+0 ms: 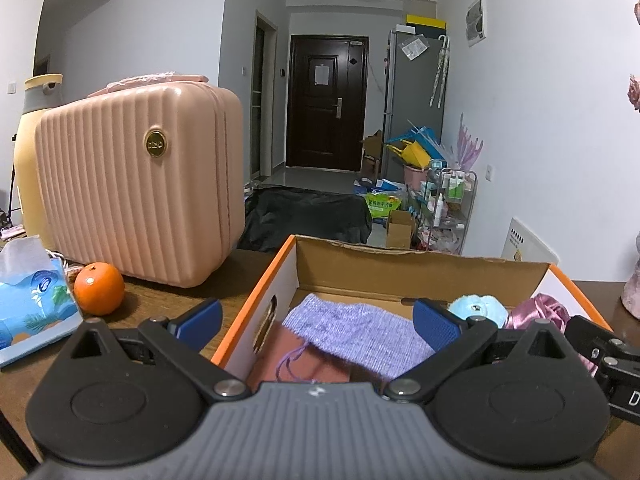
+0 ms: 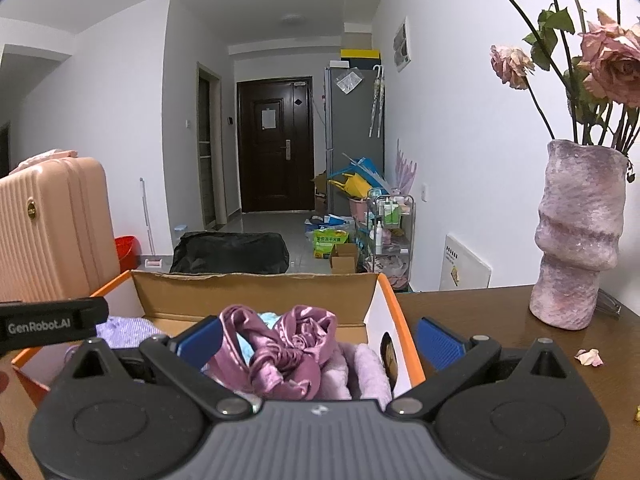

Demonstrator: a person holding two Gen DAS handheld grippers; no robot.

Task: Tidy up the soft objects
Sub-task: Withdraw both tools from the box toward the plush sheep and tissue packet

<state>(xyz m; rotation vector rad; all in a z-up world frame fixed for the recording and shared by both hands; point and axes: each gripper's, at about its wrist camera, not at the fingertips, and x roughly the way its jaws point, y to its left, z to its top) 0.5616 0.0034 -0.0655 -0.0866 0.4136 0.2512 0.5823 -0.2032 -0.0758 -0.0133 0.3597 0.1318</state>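
- The left gripper [image 1: 316, 320] is hovering with its blue pads spread wide and nothing between them; its left pad [image 1: 200, 322] is sitting outside the cardboard box [image 1: 420, 270], over the wooden table [image 1: 168, 300], while the other pad is inside the box
- Just ahead of that claw, between the pads, a lilac knitted cloth [image 1: 356, 330] is lying flat in the box, its long axis running from far-left to near-right, with a loose thread trailing toward the claw over a brownish-pink fabric [image 1: 304, 364]
- Beyond the right pad, a pale blue fluffy ball [image 1: 478, 308] and a shiny mauve satin piece [image 1: 540, 310] are resting against the box's right side
- The right gripper [image 2: 320, 344] is likewise gaping wide and gripping nothing, straddling the box's right wall
- Directly in front of it the satin piece [image 2: 288, 350] is bunched in a knot with no clear long axis, sitting on a pale pink fluffy fabric [image 2: 360, 376] that only this view shows
- The left view alone is showing an orange [image 1: 99, 289], a tissue pack [image 1: 32, 304] and a pink ribbed case [image 1: 140, 184] off to the left
- The right view alone is showing a pink vase [image 2: 576, 236] with dried roses, far right of the claw
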